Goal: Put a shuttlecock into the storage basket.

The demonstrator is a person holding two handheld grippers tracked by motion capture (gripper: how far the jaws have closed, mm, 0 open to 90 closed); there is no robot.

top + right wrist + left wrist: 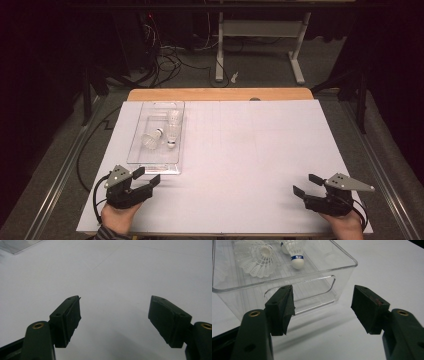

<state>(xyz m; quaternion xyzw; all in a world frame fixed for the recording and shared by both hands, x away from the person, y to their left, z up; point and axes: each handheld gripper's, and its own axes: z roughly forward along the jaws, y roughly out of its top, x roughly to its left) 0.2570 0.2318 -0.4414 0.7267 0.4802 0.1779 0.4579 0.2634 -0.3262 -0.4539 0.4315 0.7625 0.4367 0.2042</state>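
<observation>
A clear plastic bin (134,150) lies on the left of the white table, and two white shuttlecocks (150,139) (173,128) rest inside it. In the left gripper view the bin's near wall with its handle cut-out (329,282) stands just ahead of the jaws, with one shuttlecock on its side (255,261) and another with a blue band (296,252). My left gripper (146,176) is open, just short of the bin's near end, holding nothing. My right gripper (307,184) rests open at the front right over bare table (115,315).
The white sheet (250,145) covers a wooden table whose far edge (220,94) shows. Beyond it are cables on the floor and a white desk frame (260,30). A corner of the bin (17,246) shows at the top left of the right gripper view.
</observation>
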